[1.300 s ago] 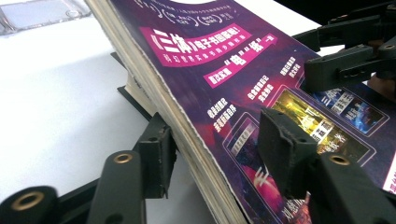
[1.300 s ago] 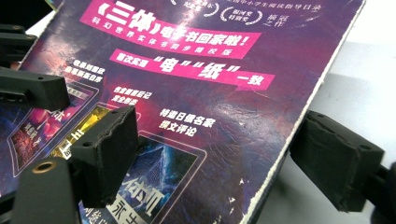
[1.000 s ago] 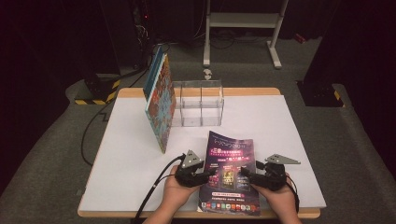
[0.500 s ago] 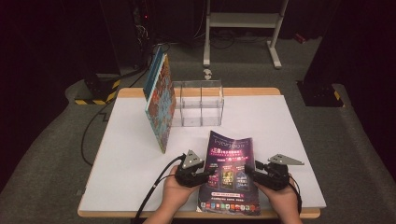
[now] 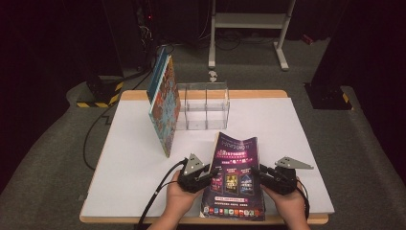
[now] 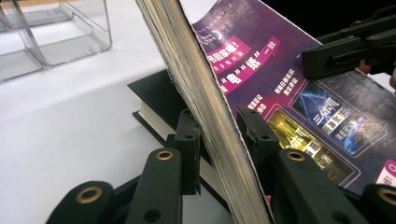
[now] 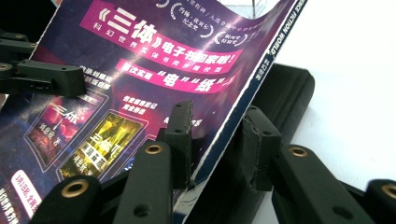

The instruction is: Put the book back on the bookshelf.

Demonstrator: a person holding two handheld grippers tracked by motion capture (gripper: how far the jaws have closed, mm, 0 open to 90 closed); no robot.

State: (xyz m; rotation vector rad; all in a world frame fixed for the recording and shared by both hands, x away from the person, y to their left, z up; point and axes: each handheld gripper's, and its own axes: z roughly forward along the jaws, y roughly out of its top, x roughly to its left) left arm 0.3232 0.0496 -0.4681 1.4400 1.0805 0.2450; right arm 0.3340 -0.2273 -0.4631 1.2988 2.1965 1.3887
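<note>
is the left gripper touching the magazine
Touching: the left gripper view shows the left gripper with both jaws pressed against the magazine page edge.

Purple magazine held at both side edges on a white table

White table (image 5: 124, 163) with a wooden edge, standing on grey carpet. At the near edge, a purple magazine (image 5: 234, 165) lies with its far end raised off the surface; the left gripper (image 5: 210, 173) sits at its left edge and the right gripper (image 5: 256, 171) at its right edge, each in a hand, the jaws having just been closing with the magazine's edges between them. A black cable trails from the left gripper off the near edge. Farther back, a clear plastic box (image 5: 203, 105) with compartments; touching its left side, a colourful book (image 5: 163, 103) stands tilted, a blue-edged one behind it.
</note>
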